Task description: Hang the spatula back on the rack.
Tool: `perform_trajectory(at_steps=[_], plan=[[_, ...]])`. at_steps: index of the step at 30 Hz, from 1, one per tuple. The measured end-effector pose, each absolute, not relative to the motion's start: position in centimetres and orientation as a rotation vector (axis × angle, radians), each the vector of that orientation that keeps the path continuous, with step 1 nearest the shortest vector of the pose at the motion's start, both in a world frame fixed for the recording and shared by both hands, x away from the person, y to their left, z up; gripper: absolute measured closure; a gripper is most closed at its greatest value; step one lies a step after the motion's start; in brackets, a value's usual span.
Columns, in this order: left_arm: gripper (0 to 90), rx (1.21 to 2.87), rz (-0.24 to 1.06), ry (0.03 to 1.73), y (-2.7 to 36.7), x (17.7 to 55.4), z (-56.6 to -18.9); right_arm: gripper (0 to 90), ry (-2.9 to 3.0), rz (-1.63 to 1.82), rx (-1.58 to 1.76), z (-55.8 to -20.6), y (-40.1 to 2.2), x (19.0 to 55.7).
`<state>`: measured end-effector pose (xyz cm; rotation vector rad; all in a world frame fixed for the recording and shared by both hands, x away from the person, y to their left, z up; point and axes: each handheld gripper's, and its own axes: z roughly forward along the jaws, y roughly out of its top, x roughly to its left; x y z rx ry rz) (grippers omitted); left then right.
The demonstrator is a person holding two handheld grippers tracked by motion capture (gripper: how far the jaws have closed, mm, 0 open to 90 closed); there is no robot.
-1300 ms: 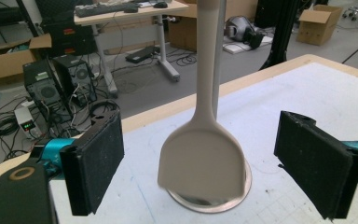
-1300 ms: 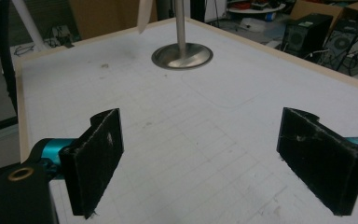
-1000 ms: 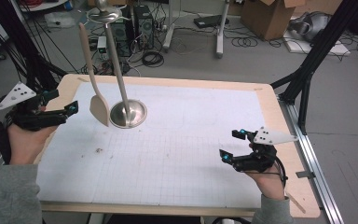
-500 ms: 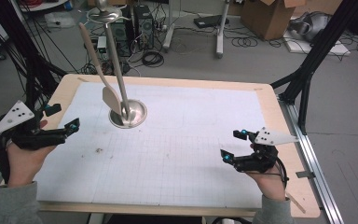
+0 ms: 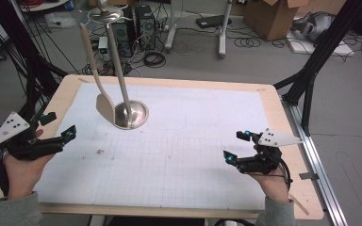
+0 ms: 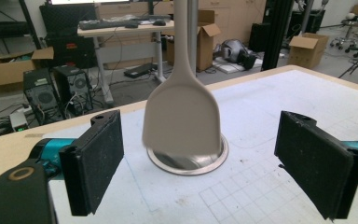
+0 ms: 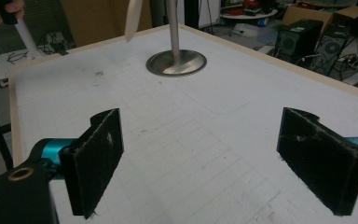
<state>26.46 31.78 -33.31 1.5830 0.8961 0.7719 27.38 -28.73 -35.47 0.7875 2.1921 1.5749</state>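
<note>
A metal stand with a round base [image 5: 132,116] and a thin pole rises from the back left of the white mat. A beige spatula [image 5: 105,106] hangs from its top, blade down beside the base. My left gripper [image 5: 61,125] is open at the table's left edge, pointing at the spatula from a short way off. In the left gripper view the blade [image 6: 182,116] hangs beyond the gripper [image 6: 198,172], in front of the base [image 6: 186,161], with nothing between the jaws. My right gripper [image 5: 235,146] is open and empty at the front right, over the mat [image 7: 200,163].
The gridded white mat [image 5: 202,141] covers a wooden table [image 5: 283,113] with bare rims. A black frame leg [image 5: 311,80] stands at the right rear corner. Behind the table lie cables, computer towers and cardboard boxes on the floor.
My left gripper has drawn back toward the near side of the table. The hanging spatula blade has swung right and then back left. The right gripper has stayed still.
</note>
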Motion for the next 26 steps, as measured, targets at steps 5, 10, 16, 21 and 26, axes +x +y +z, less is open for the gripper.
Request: perform_trajectory(at_steps=[5, 10, 16, 21, 26], plan=[[15.8, 1.618, 0.787, 0.902, 31.6, 26.1, -33.6, 13.5, 2.193, 1.571, 0.794, -35.5, -28.8, 27.4], [15.8, 1.625, 0.799, 0.912, 31.5, 25.8, -34.1, 13.5, 2.188, 1.571, 0.790, -35.5, -28.8, 27.5], [15.8, 1.616, 0.796, 0.917, 31.6, 25.5, -34.6, 13.5, 2.189, 1.568, 0.800, -35.5, -28.8, 27.4], [15.8, 1.610, 0.800, 0.937, 32.2, 25.3, -35.0, 13.5, 2.183, 1.564, 0.801, -35.5, -28.6, 27.4], [15.8, 1.621, 0.796, 0.938, 32.1, 25.3, -35.1, 13.5, 2.183, 1.566, 0.796, -35.5, -28.5, 27.4]])
